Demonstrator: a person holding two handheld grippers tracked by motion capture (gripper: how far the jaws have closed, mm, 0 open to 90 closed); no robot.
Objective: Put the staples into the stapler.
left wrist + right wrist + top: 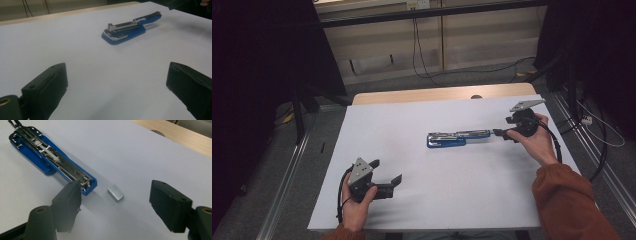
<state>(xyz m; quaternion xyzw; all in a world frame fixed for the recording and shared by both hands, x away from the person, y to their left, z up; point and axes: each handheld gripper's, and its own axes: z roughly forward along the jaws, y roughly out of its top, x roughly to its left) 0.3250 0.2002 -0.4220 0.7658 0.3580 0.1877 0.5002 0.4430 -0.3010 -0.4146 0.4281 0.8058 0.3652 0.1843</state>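
A blue stapler point(457, 137) lies swung open flat in the middle of the white table point(422, 200), its metal staple channel facing up point(50, 157). A small silver block of staples point(115, 193) lies on the table just off the stapler's near end. My right gripper point(499, 134) is low over that end, jaws open, with the staple block on the table between them and not touching either pad. My left gripper point(387, 171) rests at the front left, open and empty, and faces the stapler point(125, 31) from a distance.
A strip of bare wood point(437, 94) runs along the table's far edge. Cables point(597, 130) trail over the floor to the right of the table. Dark stands and curtains flank both sides.
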